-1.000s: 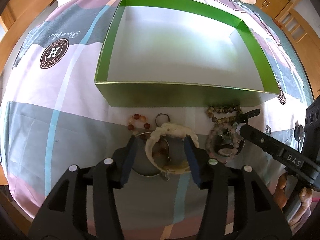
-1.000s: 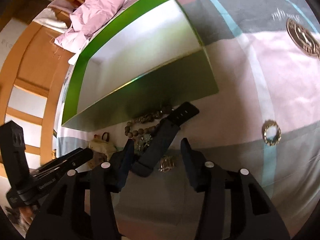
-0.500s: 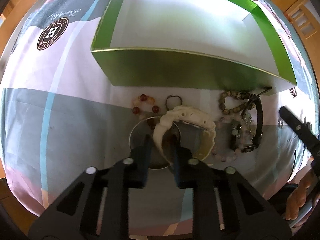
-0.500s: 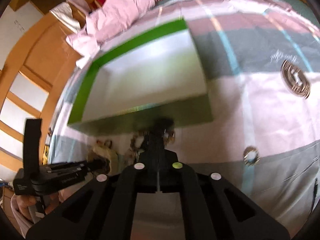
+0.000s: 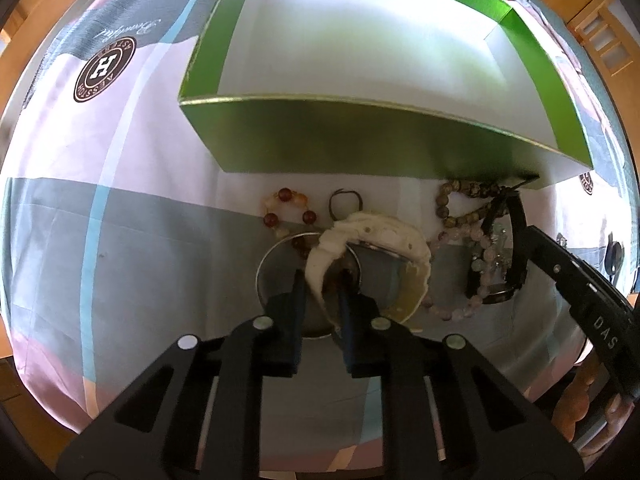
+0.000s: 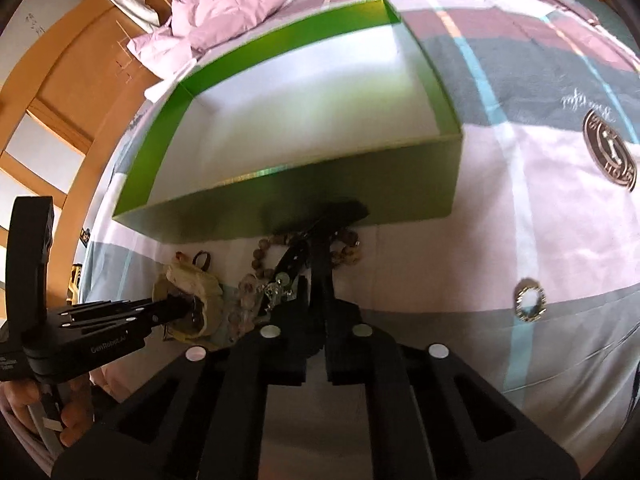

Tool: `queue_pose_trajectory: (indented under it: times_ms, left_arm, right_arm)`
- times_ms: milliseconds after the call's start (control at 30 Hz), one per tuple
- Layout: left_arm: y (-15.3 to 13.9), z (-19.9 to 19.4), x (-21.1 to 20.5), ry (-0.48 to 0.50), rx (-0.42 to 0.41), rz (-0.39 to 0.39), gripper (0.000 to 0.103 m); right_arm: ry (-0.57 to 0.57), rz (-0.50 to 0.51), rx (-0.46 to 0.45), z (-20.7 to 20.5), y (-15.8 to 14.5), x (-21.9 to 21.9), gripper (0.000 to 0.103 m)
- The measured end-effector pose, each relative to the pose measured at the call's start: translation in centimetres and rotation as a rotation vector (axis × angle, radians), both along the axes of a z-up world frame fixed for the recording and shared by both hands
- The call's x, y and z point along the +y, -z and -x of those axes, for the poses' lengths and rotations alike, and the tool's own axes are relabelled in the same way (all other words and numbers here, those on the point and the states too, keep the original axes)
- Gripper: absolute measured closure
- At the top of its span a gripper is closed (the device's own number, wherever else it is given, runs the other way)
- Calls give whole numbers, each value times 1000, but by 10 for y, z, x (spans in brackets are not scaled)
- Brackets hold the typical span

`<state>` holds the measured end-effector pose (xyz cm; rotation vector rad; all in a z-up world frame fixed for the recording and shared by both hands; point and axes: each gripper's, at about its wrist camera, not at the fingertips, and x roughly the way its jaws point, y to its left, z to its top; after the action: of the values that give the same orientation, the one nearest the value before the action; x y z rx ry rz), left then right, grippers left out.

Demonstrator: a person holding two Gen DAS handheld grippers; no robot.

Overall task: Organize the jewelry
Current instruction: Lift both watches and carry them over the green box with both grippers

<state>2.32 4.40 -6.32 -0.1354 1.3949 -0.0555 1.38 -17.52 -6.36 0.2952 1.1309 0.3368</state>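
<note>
While clamped, two hand-held grippers: left on cream watch, right on black watch.

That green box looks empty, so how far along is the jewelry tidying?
Nothing is stored yet: the green cardboard box is bare inside. In hand: the left gripper clamps the cream watch strap, the right gripper the black watch band. The bead bracelets wait outside.

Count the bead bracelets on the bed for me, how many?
3. An orange-and-red bead bracelet lies left of the cream watch. A brown stone bead bracelet lies by the green box wall. A pale pink bead bracelet is tangled with the black watch. More may hide underneath.
</note>
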Motion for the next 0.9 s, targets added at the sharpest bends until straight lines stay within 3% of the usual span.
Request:
queue_pose_trajectory:
  times_ms: [167,267,300,333,400,500,600,667,800,900]
  left_arm:
    - [-23,4,3,13,-80,81,93]
    - [-30,6,1,37,-113,82,92]
    - [-27,5,0,38,-105,72,91]
    - [-23,4,-2,41,-89,64,89]
    - [-14,3,-6,40,-67,43,89]
    - [-11,1,-16,39,-62,15,89]
    - [-10,-4,-12,33,-51,12,89]
    - [-7,-4,-11,28,-40,9,88]
    - [1,-9,-13,22,-18,-15,87]
    - [-3,-11,-15,15,-29,11,93]
  right_arm:
    - [17,-109,-93,5,-26,-15,103]
    - [-1,-82,-138,5,-37,-11,102]
    - [-12,-58,-125,3,-35,-7,95]
    - [-21,-44,-98,1,-29,-4,78]
    - [-25,-26,-27,-3,-12,3,63]
    - [-47,76,1,-4,3,16,63]
    - [-48,108,11,-3,9,17,76]
    - [-43,107,-7,-4,4,15,99]
    - [-24,69,-11,-4,1,9,99]
    - [-16,23,-42,-4,-6,4,99]
